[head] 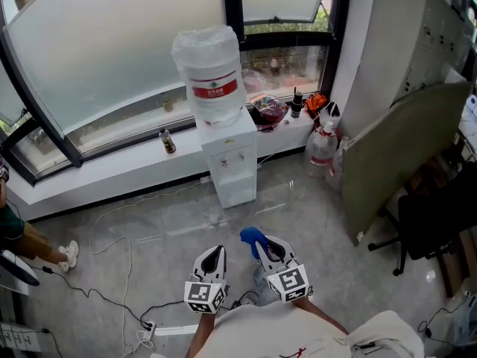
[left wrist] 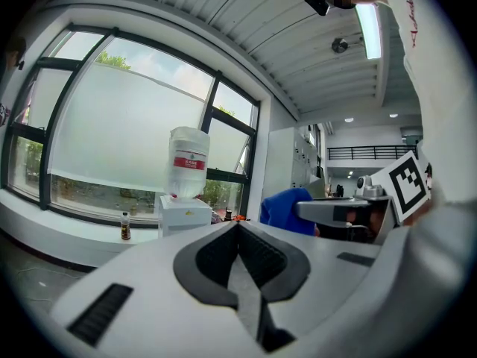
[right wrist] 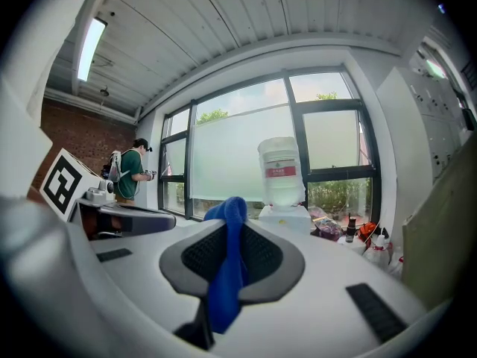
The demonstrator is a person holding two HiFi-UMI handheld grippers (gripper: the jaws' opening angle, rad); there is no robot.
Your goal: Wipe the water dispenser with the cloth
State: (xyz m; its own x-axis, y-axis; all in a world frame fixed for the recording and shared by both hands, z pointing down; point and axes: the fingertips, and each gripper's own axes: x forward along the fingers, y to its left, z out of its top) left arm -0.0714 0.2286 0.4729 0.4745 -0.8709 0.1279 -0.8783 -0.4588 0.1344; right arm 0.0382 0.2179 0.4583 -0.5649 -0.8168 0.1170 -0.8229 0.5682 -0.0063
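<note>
While one water dispenser [head: 229, 159] stands ahead, right tongs [right wrist: 231, 233] pinch one cloth [right wrist: 226, 278].

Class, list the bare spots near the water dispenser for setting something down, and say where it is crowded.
Bare: the window ledge left of the small bottle, and the floor in front of the water dispenser. Crowded: the ledge right of it, with a bag and bottles, and the corner by the spray bottle.
</note>
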